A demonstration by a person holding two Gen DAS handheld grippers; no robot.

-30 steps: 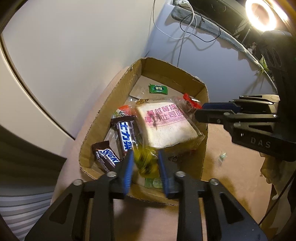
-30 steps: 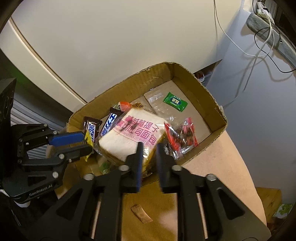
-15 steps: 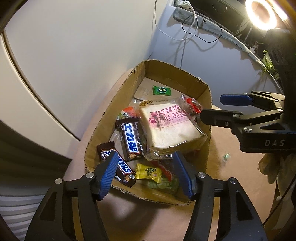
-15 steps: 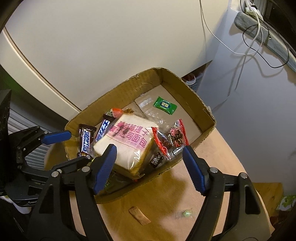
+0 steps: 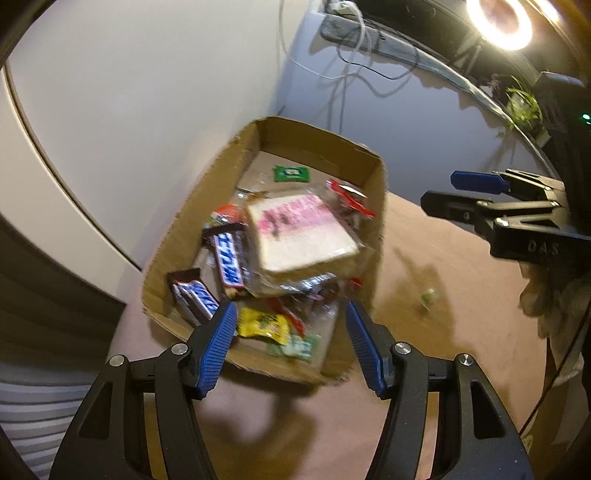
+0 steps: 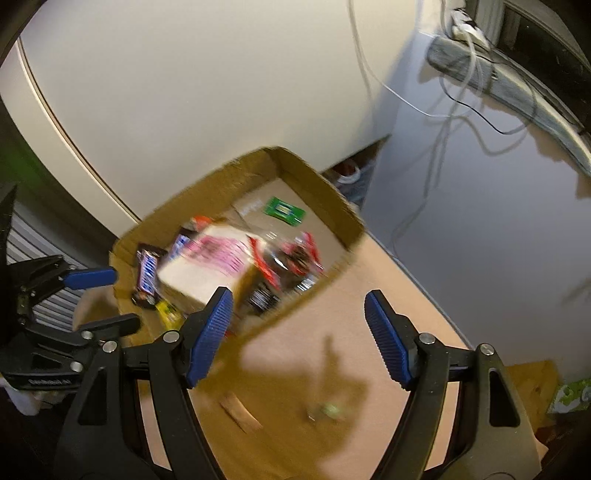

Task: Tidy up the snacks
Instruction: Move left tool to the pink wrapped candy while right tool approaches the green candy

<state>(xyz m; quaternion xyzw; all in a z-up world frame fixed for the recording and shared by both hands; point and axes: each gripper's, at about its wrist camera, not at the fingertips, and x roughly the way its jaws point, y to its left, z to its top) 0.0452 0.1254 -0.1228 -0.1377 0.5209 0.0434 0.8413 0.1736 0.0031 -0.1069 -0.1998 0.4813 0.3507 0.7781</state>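
A cardboard box (image 5: 376, 192) on the tan table holds a pink-printed bread pack (image 5: 299, 236), two Snickers bars (image 5: 229, 258), a yellow snack (image 5: 262, 325), a green packet (image 5: 291, 173) and a red-and-clear packet (image 5: 347, 195). My left gripper (image 5: 290, 306) hangs open over the box's near edge, above the yellow snack, with nothing between its pads. My right gripper (image 6: 298, 293) is open over the box's near wall (image 6: 288, 314), also holding nothing. The bread pack (image 6: 207, 266) lies blurred in the box beyond it.
A small green candy (image 6: 328, 410) and a brown wrapper (image 6: 240, 411) lie on the table in front of the box. A white wall stands close behind the box. Cables hang down the wall at the back right, under a bright ring lamp (image 5: 498, 18).
Both grippers went from shut to open. The left let the yellow snack go into the box, and the right let go of the bread pack. Both have drawn back from the box.
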